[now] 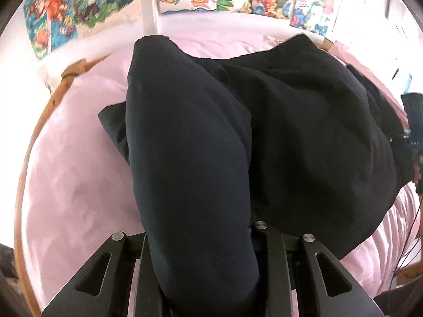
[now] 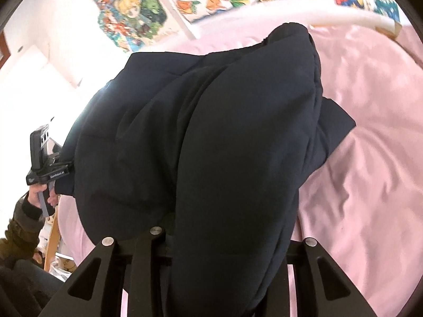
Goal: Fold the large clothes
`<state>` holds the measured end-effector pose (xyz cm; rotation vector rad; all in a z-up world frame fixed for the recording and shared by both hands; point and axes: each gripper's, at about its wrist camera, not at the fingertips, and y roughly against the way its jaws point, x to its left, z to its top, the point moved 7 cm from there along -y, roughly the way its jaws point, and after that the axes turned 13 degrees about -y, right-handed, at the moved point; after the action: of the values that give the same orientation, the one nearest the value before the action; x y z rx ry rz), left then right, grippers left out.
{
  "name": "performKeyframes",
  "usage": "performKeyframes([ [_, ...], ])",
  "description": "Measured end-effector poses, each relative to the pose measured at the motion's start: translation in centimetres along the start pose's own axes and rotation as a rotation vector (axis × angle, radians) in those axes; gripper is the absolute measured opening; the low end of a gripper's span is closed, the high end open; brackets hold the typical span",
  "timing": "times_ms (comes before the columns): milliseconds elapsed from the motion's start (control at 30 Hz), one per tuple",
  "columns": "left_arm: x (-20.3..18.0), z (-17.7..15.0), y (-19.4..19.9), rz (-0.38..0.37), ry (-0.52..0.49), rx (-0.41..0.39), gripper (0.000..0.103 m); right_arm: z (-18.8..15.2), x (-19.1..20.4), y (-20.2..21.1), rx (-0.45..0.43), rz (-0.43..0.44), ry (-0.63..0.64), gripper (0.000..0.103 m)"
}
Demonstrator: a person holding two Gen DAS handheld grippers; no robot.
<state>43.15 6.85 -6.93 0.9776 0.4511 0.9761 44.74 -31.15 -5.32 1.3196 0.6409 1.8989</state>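
A large dark navy padded jacket (image 1: 264, 121) lies on a pink bed sheet (image 1: 79, 158). In the left wrist view my left gripper (image 1: 203, 264) is shut on the jacket's left edge, and the fabric bulges up between and over the jaws, hiding the fingertips. In the right wrist view the jacket (image 2: 211, 132) fills the middle and my right gripper (image 2: 224, 264) is shut on its right edge in the same way. The left gripper's body (image 2: 45, 153) shows at the jacket's far side, held by a hand. A dark sleeve end (image 2: 338, 126) sticks out to the right.
The bed has a wooden frame (image 1: 23, 174) along the left side and a white rail (image 1: 185, 23) at the back. Colourful cartoon posters (image 1: 84, 2) cover the wall behind. The pink sheet (image 2: 370, 158) spreads to the right of the jacket.
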Motion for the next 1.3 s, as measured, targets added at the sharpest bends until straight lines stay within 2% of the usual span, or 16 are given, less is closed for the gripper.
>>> performKeyframes([
  [167, 0.3, -0.3, -1.1, 0.013, 0.009, 0.021, 0.031, -0.1, -0.9, -0.4, 0.017, -0.012, -0.016, 0.042],
  [233, 0.7, -0.2, -1.4, 0.030, 0.018, 0.040, 0.037, -0.2, -1.0, -0.5, 0.026, -0.030, -0.029, 0.052],
  [300, 0.4, -0.4, -1.4, 0.044, 0.018, 0.058, 0.044, -0.7, -1.9, 0.0, 0.024, -0.057, -0.056, 0.066],
  [333, 0.3, -0.4, -1.2, 0.056, 0.009, 0.064, 0.044, -0.8, -2.2, 0.2, 0.018, -0.071, -0.068, 0.070],
  [400, 0.2, -0.4, -0.8, 0.073, 0.006, 0.063, 0.050, -1.1, -2.6, 0.7, -0.002, -0.122, -0.084, 0.091],
  [500, 0.3, -0.5, 0.4, 0.112, 0.047, 0.069, 0.066, -1.3, -2.7, 1.6, -0.043, -0.130, -0.097, 0.102],
  [567, 0.8, -0.7, 1.3, 0.151, 0.075, 0.070, 0.071, -1.4, -2.7, 2.1, -0.068, -0.143, -0.116, 0.103],
  [633, 0.9, -0.5, 2.1, 0.180, 0.095, 0.064, 0.080, -1.3, -2.7, 2.6, -0.104, -0.187, -0.135, 0.103],
  [700, 0.6, -0.3, 3.2, 0.215, 0.103, 0.029, 0.099, -1.6, -2.4, 3.2, -0.157, -0.226, -0.152, 0.103],
  [733, 0.2, -0.2, 3.6, 0.233, 0.100, 0.014, 0.102, -1.9, -2.4, 3.4, -0.172, -0.232, -0.156, 0.103],
  [833, -1.1, 0.1, 4.4, 0.272, 0.089, -0.021, 0.102, -2.4, -1.2, 4.1, -0.213, -0.269, -0.146, 0.103],
  [967, -2.5, -0.6, 4.6, 0.245, 0.157, -0.082, 0.102, -4.1, 0.8, 5.3, -0.284, -0.344, -0.065, 0.103],
  [1067, -3.4, -0.8, 5.1, 0.244, 0.159, -0.128, 0.102, -5.4, 1.7, 5.9, -0.335, -0.378, -0.056, 0.103],
  [1300, -8.3, -2.6, 8.9, 0.218, 0.157, -0.238, 0.102, -8.9, 6.1, 8.1, -0.526, -0.377, 0.022, 0.103],
])
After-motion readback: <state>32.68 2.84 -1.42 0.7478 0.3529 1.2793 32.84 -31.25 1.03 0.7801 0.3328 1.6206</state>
